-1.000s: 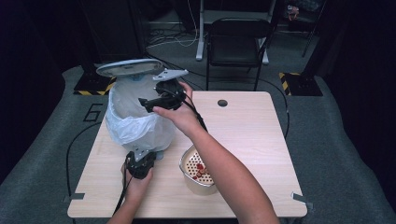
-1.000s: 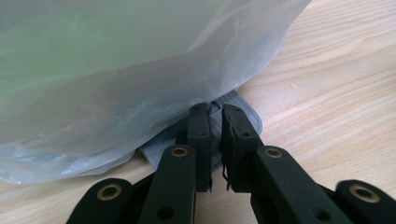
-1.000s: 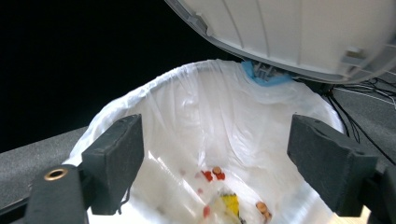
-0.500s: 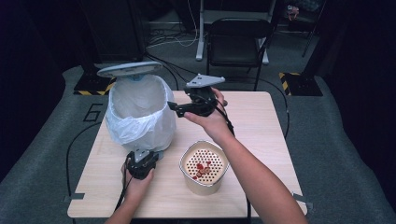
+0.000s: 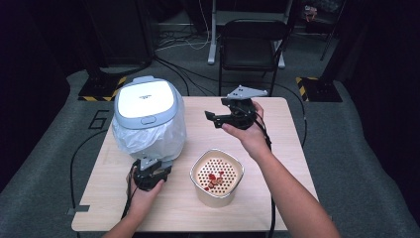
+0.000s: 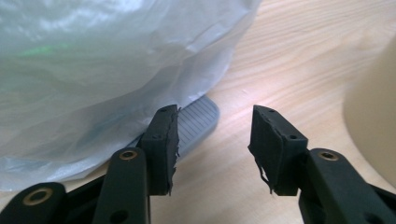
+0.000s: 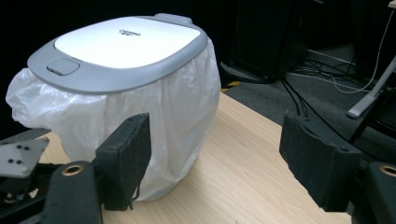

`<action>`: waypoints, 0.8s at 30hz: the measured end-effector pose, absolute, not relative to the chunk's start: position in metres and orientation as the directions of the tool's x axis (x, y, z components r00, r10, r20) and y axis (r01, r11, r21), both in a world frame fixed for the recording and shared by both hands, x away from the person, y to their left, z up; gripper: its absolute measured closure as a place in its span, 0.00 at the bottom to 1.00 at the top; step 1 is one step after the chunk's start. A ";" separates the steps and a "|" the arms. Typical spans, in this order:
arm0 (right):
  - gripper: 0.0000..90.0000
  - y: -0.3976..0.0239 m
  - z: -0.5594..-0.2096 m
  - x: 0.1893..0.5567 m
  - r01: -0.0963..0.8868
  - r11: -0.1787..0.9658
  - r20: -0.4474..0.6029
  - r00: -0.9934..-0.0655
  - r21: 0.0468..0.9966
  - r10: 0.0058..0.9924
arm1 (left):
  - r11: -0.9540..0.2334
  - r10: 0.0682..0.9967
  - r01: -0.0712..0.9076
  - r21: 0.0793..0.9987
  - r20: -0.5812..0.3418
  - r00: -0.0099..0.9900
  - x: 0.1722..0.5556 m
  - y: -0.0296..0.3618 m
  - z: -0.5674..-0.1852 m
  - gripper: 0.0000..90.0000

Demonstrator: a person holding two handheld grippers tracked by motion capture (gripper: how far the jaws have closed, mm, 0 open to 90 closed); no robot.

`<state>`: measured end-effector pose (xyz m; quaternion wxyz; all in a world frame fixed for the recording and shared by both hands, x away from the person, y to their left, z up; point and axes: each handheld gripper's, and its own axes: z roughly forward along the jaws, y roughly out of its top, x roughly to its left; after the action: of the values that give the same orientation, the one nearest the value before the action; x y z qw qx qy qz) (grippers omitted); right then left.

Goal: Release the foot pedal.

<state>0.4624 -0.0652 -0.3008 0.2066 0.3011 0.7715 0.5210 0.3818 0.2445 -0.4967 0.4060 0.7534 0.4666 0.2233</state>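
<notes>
A pedal bin (image 5: pixel 148 124) with a white and grey lid (image 7: pixel 121 44), shut, and a clear liner bag (image 7: pixel 177 121) stands at the table's left. My left gripper (image 5: pixel 150 167) rests low at the bin's foot. Its jaws have just been opening, and in the left gripper view (image 6: pixel 215 116) the grey ribbed pedal (image 6: pixel 201 121) lies just past the left pad, unpressed. My right gripper (image 5: pixel 212 119) hovers over the table's middle and points at the bin. Its jaws (image 7: pixel 215 123) have just been closing a little, still apart with nothing between them.
A beige pot (image 5: pixel 217 178) with a perforated insert and red scraps in it stands near the front of the wooden table (image 5: pixel 277 148), right of my left hand. A black chair (image 5: pixel 252 42) and cables lie beyond the far edge.
The bin's lid, raised before, has dropped shut. My right hand has pulled away from over the bin toward the right. The left jaws have parted off the pedal.
</notes>
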 end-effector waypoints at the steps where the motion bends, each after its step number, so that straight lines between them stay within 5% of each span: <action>1: 0.28 -0.067 -0.301 0.461 0.246 0.281 -0.011 -0.734 0.928 0.679 | -0.236 0.880 0.524 0.818 -0.049 0.472 0.380 0.245 -0.495 0.57; 14: 0.31 -0.102 -0.312 0.430 0.261 0.281 -0.008 -0.721 0.923 0.693 | -0.175 0.858 0.528 0.831 -0.135 0.496 0.357 0.266 -0.473 0.53; 24: 0.31 -0.138 -0.333 0.416 0.283 0.249 0.003 -0.667 0.926 0.745 | -0.160 0.883 0.524 0.837 -0.116 0.455 0.345 0.295 -0.470 0.52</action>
<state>0.4163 -0.1379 -0.3329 0.2267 0.3396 0.7571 0.5099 0.3450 0.2950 -0.4699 0.4359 0.7331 0.4797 0.2060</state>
